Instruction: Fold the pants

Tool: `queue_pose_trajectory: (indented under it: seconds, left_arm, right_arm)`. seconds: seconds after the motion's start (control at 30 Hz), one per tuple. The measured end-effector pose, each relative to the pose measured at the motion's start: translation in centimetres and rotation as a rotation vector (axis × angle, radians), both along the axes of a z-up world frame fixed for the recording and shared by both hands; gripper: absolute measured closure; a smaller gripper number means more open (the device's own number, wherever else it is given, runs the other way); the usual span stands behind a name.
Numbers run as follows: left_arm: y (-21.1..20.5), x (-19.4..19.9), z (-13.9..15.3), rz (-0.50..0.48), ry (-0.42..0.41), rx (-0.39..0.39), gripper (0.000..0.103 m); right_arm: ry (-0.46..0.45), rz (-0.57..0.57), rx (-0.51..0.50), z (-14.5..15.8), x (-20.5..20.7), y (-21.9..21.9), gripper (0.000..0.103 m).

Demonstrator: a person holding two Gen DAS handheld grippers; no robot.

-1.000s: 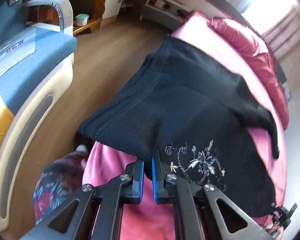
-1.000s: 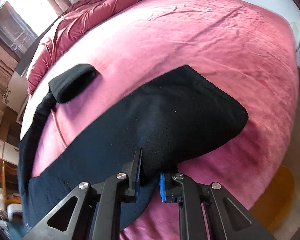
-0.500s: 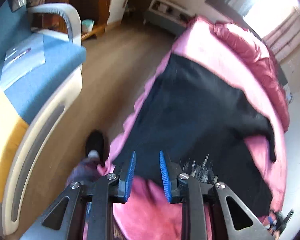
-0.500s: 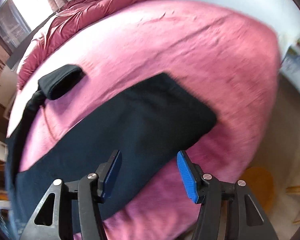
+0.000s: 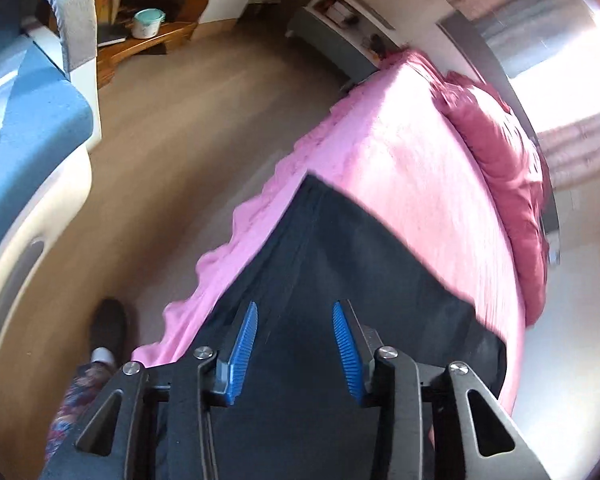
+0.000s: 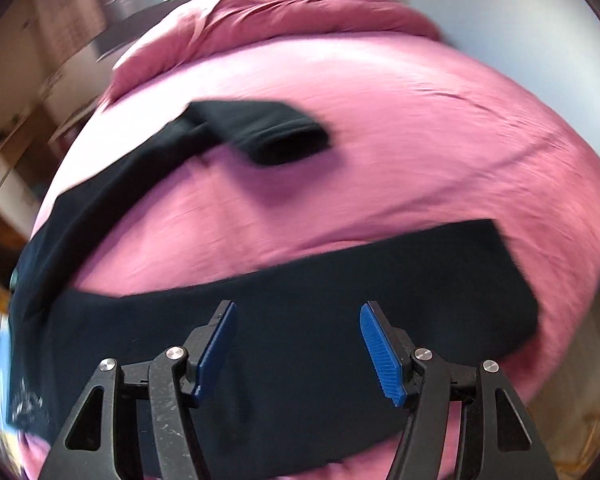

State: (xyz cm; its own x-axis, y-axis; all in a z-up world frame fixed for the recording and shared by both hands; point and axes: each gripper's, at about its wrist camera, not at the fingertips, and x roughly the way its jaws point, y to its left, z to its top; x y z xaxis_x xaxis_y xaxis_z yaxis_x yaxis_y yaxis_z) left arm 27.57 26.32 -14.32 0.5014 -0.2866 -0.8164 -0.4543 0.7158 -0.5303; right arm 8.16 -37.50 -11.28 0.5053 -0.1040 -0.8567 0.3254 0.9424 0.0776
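The black pants [image 6: 300,300] lie spread on the pink bed [image 6: 380,120]. One leg runs along the near edge to a hem at the right [image 6: 508,280]. The other leg runs up the left side, its cuff [image 6: 276,136] folded over on the sheet. My right gripper [image 6: 298,340] is open and empty, just above the near leg. In the left wrist view the pants [image 5: 340,260] lie along the bed's edge. My left gripper [image 5: 294,344] is open and empty above them.
A crumpled dark pink duvet [image 5: 508,168] lies at the head of the bed. A blue and white armchair [image 5: 28,140] stands left of the bed across wooden floor [image 5: 180,128]. The person's foot [image 5: 108,332] stands by the bed's corner. Shelves [image 5: 340,28] line the far wall.
Both grippers were shut on the pants a second ago. Both have opened and let the cloth drop onto the bed, then pulled back a little. The pants now lie flatter.
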Motion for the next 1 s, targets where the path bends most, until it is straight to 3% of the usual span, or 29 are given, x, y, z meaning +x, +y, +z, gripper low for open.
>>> queue_pose_trajectory:
  seconds: [0.2,0.57,0.63,0.7,0.83,1.0]
  left_arm:
    - [0.3,7.8,-2.5,0.015,0.032,-0.056,0.042]
    - [1.0,14.5,-8.1,0.123,0.135,-0.106,0.044]
    - [0.5,15.2,-8.7,0.104,0.164,-0.082,0.066]
    - [-0.7,15.8,-8.8,0.037,0.182,-0.045,0.079]
    - [-2.1,14.5,-5.3,-0.010,0.038,0.089,0.092]
    - [-3.8,9.9,0.9,-0.102,-0.173,0.121,0.093]
  right_arm:
    - [0.058,0.087,0.043,-2.8,4.0,4.2,0.038]
    - [0.151,0.103,0.091,-6.0,6.5,5.7,0.037]
    - [0.166,0.098,0.086,-6.2,6.4,5.6,0.037]
    - [0.175,0.095,0.085,-6.5,6.4,5.5,0.037]
    - [0.171,0.094,0.065,-6.2,6.2,5.5,0.037]
    - [0.137,0.104,0.065,-5.1,6.5,5.3,0.037]
